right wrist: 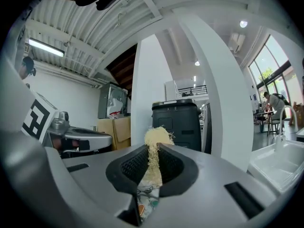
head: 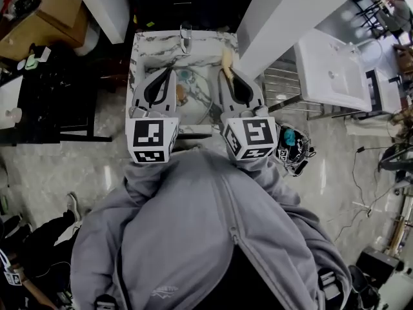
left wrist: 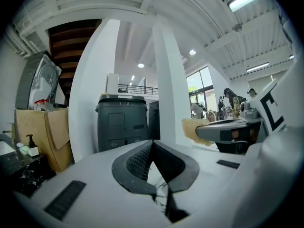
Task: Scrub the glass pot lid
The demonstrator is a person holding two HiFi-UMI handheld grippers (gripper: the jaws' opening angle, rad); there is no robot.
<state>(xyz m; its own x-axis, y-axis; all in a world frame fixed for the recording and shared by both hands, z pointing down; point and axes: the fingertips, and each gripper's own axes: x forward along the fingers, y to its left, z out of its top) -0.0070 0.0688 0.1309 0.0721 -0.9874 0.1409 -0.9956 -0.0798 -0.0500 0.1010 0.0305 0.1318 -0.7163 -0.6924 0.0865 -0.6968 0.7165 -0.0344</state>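
In the head view both grippers reach out level over a marble sink [head: 147, 46]. My left gripper [head: 169, 71] has its jaws shut, and in the left gripper view [left wrist: 152, 142] nothing shows between the pads. My right gripper [head: 226, 68] is shut on a yellow fibrous scrubber [head: 226, 58], whose tuft sticks out past the tips [right wrist: 158, 136]. From the left gripper view, the scrubber [left wrist: 194, 129] shows at the right. A thin curved rim, apparently the glass lid [head: 210, 105], lies in the basin below the grippers, with a brownish knob-like piece [head: 181, 95] beside it.
A faucet [head: 185, 39] stands at the sink's far edge. A white pillar [head: 284, 18] rises just right of the sink, with a white basin [head: 332, 73] beyond it. A black counter [head: 39, 89] is at the left. A dark bin [left wrist: 121, 122] stands ahead.
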